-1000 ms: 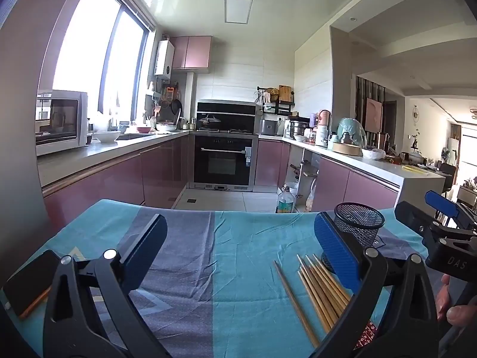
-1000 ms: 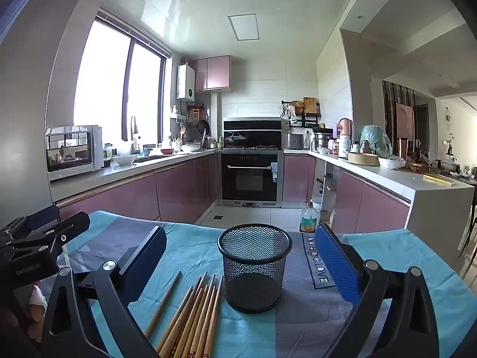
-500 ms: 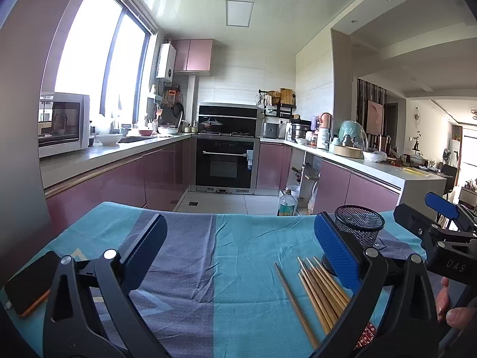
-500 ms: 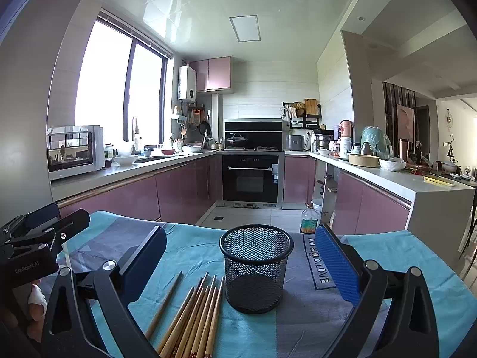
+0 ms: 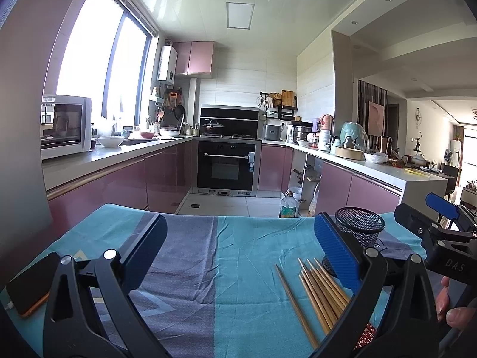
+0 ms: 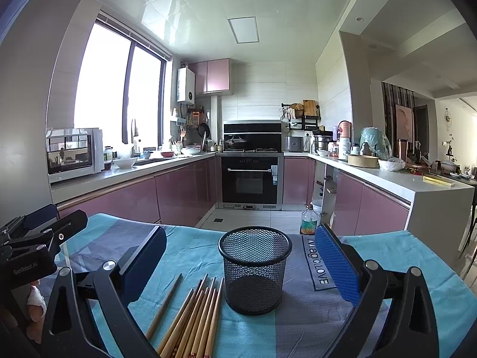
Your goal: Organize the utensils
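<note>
Several wooden chopsticks lie side by side on the blue and grey cloth, one a little apart to their left. Beside them stands an upright black mesh cup, with nothing visible inside it. In the right wrist view the chopsticks lie just left of the cup. My left gripper is open above bare cloth, left of the chopsticks. My right gripper is open too, hovering with the cup between its fingers' lines. Each gripper shows at the edge of the other's view.
A phone in an orange case lies on the cloth's left edge. Beyond the table's far edge is a kitchen floor with a bottle, an oven and pink cabinets. A hand holds the right gripper's handle.
Both views have tilted slightly upward, so the table things sit a little lower in frame. Nothing on the table has moved and both grippers stay open.
</note>
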### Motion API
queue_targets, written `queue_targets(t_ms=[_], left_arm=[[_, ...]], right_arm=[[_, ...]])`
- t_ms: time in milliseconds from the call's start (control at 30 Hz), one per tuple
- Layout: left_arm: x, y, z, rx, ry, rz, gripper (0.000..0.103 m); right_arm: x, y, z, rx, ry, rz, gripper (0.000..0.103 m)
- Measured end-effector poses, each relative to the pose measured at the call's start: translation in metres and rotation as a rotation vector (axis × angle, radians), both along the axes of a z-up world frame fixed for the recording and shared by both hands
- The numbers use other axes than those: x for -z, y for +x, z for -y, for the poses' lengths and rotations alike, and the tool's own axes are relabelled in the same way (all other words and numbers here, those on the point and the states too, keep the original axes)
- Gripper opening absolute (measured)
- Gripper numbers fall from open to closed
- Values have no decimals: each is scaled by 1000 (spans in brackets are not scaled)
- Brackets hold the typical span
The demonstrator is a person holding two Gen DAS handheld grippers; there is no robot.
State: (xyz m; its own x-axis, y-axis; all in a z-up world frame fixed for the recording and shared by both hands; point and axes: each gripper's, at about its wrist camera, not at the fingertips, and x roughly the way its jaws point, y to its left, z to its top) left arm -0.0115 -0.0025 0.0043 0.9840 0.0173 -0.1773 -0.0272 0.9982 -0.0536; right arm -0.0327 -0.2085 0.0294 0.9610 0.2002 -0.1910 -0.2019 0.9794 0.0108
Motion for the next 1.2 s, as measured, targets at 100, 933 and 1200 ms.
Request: queue_targets(t_ms=[100, 933, 1200], left_arm=[[0, 0, 0, 1, 2, 2, 97], [0, -2, 0, -3, 5, 4, 97], [0, -2, 1, -1, 6, 5, 97]], right_arm=[[-1, 0, 1, 2, 2, 3, 96], [-1, -1, 0, 7, 7, 14, 96], [-1, -1, 0, 6, 8, 16, 96]])
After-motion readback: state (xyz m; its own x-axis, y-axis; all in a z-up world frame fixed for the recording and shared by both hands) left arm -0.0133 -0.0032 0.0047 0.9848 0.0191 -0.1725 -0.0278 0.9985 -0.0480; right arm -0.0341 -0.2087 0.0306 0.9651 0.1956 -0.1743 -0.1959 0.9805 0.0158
